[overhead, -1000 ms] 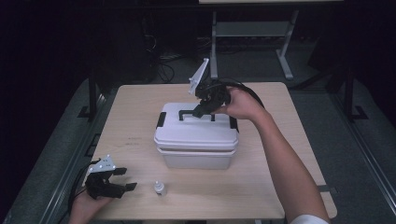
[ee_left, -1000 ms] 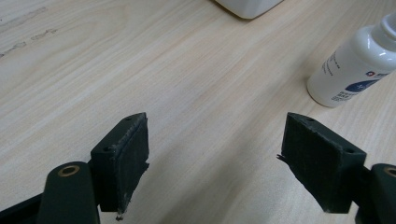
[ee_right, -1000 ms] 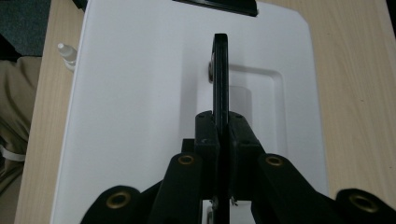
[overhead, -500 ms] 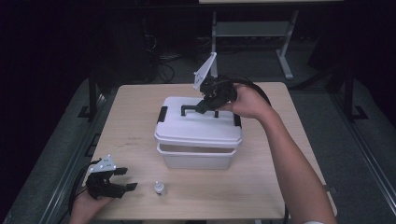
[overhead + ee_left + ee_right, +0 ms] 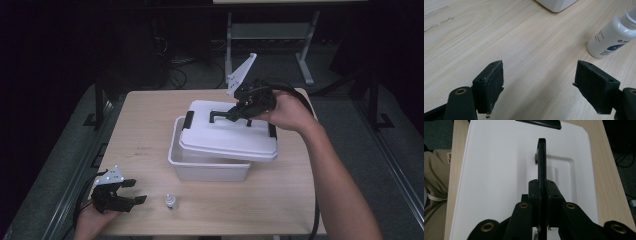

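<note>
While the right gripper point(image 5: 239, 113) has its jaws clamped on the black handle point(image 5: 542, 157) of the white lid point(image 5: 230, 132), that lid sits lifted & tilted over the white box point(image 5: 207, 167), shifted to the right so the box's left rim and some of its inside show. Lid's far edge is higher than its near edge, which hangs just above the box's near-right corner. In the right gripper view the handle runs straight up btwn the two black pads, pinched tight, w/ the lid's white top spreading out beyond and a black latch point(image 5: 538, 123) at its far end.

Left gripper point(image 5: 129, 192) is at the near left corner of the wooden table point(image 5: 145, 130), held low by the person's left hand point(image 5: 92, 220), jaws wide apart w/ nothing btwn them. A small white bottle point(image 5: 171, 201) stands upright just to its right, near the table's near edge, well apart from the box. In the left gripper view the bottle point(image 5: 614, 37) is beyond the right-hand pad, not touching it.
</note>
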`<state>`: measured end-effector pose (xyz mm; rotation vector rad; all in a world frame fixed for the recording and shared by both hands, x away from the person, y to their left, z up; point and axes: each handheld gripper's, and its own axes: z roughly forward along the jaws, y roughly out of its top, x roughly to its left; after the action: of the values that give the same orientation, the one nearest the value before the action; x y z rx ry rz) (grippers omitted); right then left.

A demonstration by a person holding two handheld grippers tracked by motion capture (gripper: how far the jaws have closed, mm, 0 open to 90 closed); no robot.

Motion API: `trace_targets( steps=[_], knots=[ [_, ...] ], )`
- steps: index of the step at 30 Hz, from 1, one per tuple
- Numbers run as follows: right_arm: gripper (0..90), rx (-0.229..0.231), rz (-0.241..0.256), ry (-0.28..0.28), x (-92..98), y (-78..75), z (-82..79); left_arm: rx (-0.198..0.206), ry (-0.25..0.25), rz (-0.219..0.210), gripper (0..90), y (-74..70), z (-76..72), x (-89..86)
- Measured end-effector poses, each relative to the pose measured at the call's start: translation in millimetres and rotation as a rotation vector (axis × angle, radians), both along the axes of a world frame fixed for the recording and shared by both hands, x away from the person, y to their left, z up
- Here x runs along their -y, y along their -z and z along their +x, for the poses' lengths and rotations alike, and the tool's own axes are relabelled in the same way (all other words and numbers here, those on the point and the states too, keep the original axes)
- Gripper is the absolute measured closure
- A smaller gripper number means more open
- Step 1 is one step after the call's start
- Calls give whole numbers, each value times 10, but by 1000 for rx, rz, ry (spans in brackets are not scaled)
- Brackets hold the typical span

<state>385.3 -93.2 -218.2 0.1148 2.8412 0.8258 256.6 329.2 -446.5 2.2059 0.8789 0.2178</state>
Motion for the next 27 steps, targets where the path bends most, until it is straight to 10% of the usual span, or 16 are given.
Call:
trace_targets(
  steps=[27],
  knots=[
    [842,21,22,169,954,-83,-451,-3,2,1,229,-3,5,36]
  ],
)
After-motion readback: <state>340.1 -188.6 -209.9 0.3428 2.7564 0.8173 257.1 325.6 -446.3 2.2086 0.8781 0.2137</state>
